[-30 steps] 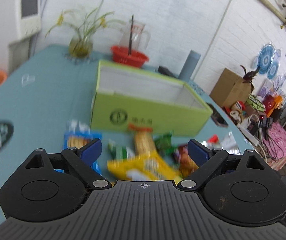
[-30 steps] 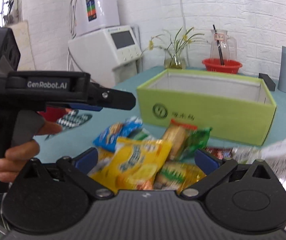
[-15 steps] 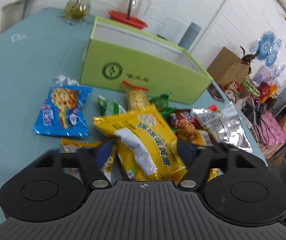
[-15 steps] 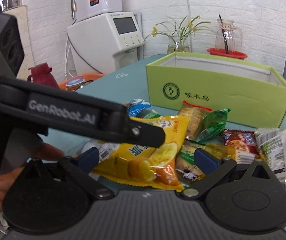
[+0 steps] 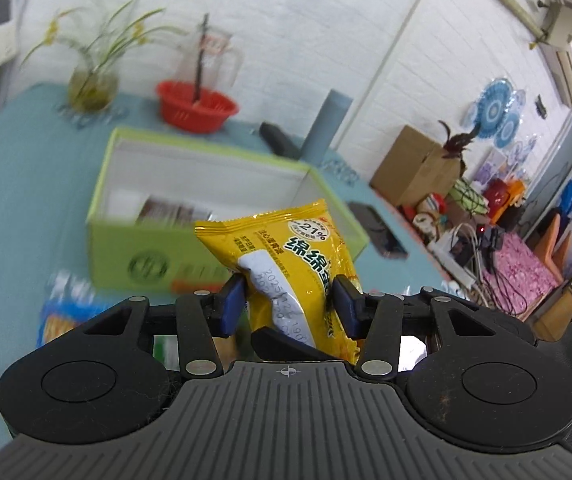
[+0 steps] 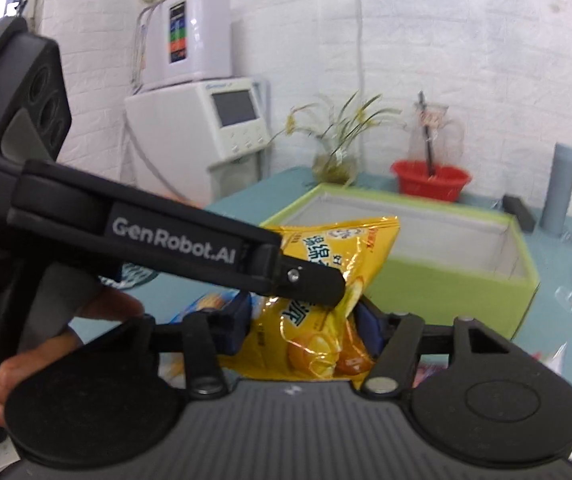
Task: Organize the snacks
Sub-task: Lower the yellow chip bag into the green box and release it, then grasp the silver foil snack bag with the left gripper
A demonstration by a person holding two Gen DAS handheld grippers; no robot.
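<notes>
Left wrist view, teal table [image 5: 26,184], green box [image 5: 110,248], white brick wall [image 5: 286,20]

Teal table [image 5: 26,208] and the objects resting on it. Near the middle stands an open green box [image 5: 214,252], white inside. Behind it, toward the white brick wall: a glass vase of yellow-flowered stems [image 5: 92,84], a red basket [image 5: 196,106], a grey cylinder [image 5: 328,124] and a dark flat block [image 5: 278,140]. A blue snack packet [image 5: 66,316] lies in front of the box; a dark phone-like slab [image 5: 378,232] lies to its right.
</notes>
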